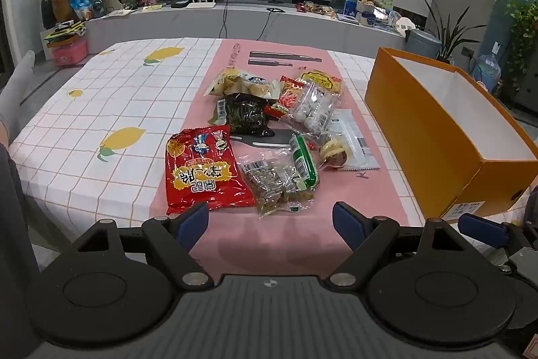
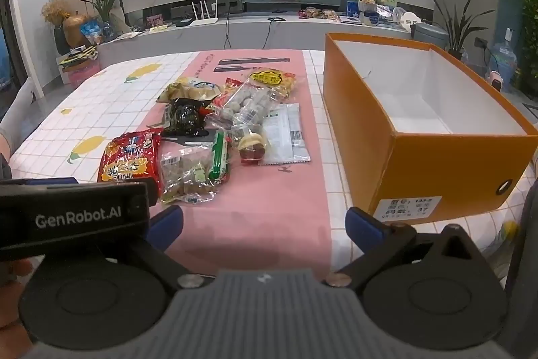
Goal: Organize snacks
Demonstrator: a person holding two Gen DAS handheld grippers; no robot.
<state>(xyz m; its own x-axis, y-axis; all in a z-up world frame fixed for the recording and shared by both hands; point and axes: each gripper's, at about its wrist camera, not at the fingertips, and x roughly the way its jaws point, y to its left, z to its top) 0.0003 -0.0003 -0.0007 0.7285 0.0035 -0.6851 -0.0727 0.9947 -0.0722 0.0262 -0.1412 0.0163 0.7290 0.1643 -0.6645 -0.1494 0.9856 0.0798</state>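
Checked cloth with lemon prints covers the surface (image 1: pixel 111 96), with a pink mat (image 1: pixel 279 224) down the middle where the snacks lie heaped. From my left gripper (image 1: pixel 270 221) I see the red packet (image 1: pixel 205 169) nearest, its lower corner just beyond the left fingertip, and a clear bag of nuts (image 1: pixel 275 184) just ahead between the fingers; the jaws stand wide apart, gripping nothing. My right gripper (image 2: pixel 264 224) is likewise wide and bare, hovering over empty pink mat, the heap ahead and to its left. An orange box (image 2: pixel 420 157) (open, white inside) sits just ahead of its right finger.
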